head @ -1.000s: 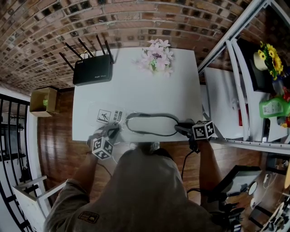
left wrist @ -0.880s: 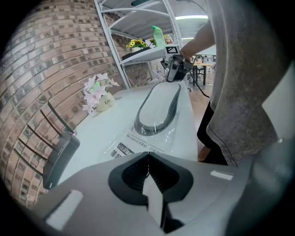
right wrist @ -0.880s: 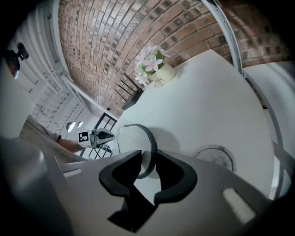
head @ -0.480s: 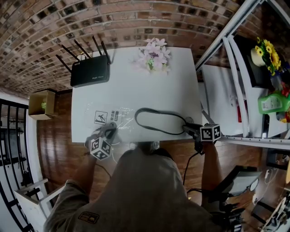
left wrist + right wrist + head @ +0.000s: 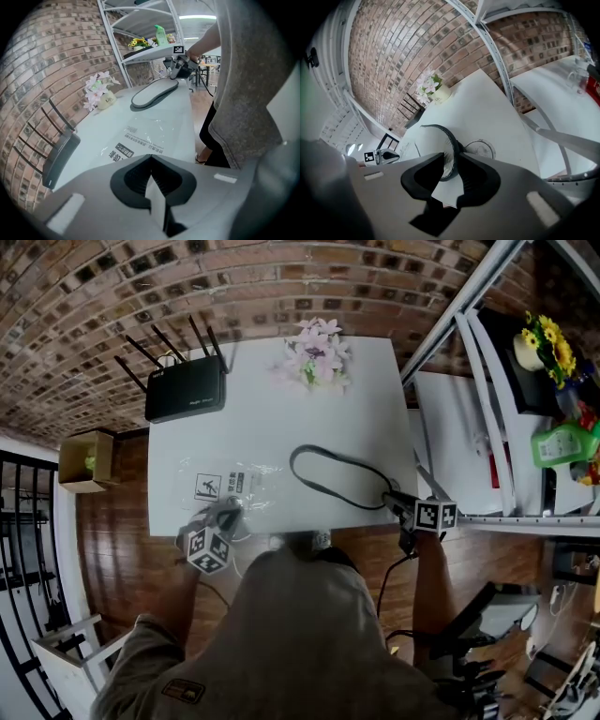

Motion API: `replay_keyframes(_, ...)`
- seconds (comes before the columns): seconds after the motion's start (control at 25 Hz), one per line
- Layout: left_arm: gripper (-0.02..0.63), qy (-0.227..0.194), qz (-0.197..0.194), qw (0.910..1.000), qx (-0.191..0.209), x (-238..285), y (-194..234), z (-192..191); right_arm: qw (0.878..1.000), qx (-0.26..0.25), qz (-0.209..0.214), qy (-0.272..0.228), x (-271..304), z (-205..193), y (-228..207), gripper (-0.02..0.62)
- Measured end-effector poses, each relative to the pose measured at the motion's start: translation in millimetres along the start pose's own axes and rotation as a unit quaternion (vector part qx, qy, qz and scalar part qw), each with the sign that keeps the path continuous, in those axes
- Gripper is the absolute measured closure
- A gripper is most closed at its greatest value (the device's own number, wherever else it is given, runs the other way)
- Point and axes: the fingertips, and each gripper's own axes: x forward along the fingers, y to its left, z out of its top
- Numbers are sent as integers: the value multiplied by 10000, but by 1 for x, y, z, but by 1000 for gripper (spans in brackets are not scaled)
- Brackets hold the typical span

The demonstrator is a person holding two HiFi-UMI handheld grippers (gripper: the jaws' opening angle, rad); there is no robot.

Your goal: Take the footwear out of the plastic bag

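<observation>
Left gripper [image 5: 228, 515]: my fingers pressed together on plastic bag [image 5: 234, 486], table [image 5: 281, 409] near-left corner. Right gripper [image 5: 389, 502]: fingers pinching slipper [image 5: 333, 479] end, near-right edge, clear of bag. Keep bag pinned, pull slipper flat.

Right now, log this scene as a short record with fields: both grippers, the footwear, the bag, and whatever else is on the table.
left gripper: shut on the plastic bag's near edge
right gripper: shut on the slipper's black rim
slipper: outside the bag, to its right in the head view
plastic bag: flat on the white table, looks empty, printed labels up
also on table: black router, pink flowers, both at the far edge
task state: footwear is out
</observation>
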Motion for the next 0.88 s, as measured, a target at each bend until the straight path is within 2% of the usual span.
replay_keyframes(0.24, 603, -35, -53, 10000, 27, -2, -6, -2, 9991, 145, -270, -300, 7, 9, -3, 486)
replay_keyframes(0.52, 603, -61, -117, 9999, 57, -3, -12, -3, 9983, 80, -453, -355, 24, 25, 7, 486)
replay_keyframes(0.88, 603, -171, -185, 9996, 134, -2, -21, 8, 9984, -429, -377, 15, 58, 42, 25, 485)
